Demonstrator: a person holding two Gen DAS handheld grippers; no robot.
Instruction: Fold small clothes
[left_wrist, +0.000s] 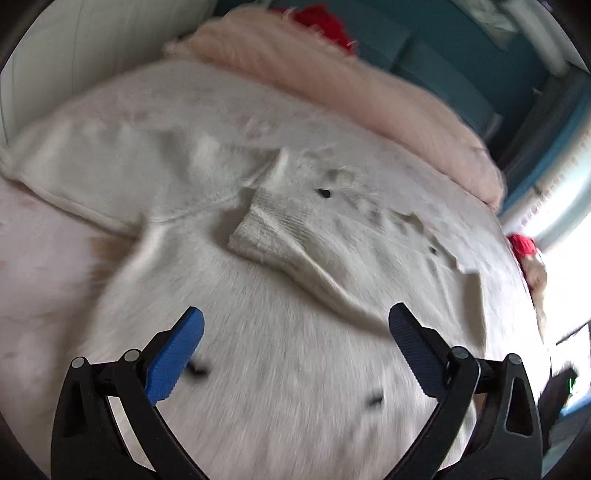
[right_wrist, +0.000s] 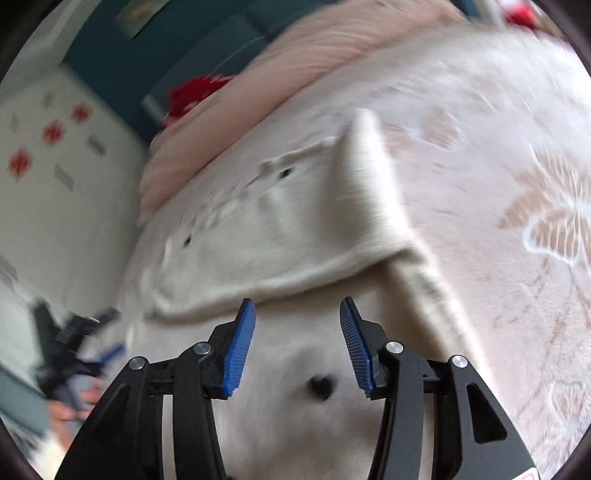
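Both claws, left claw (left_wrist: 295, 325) and right claw (right_wrist: 297, 314), are hanging spread and empty; fuzzy white sweater (left_wrist: 295, 369) is lying beneath them, its ribbed cuff (left_wrist: 269, 232) ahead.

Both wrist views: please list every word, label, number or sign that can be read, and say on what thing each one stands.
No text can be read in either view.
Sticker at the bottom edge of the right wrist view: red-edged, cut off, unreadable.
White wall: red and grey diamond marks, a pattern, no letters.
Picture on the teal wall: blurred, no words legible.
White sweater: dark buttons, no visible label.
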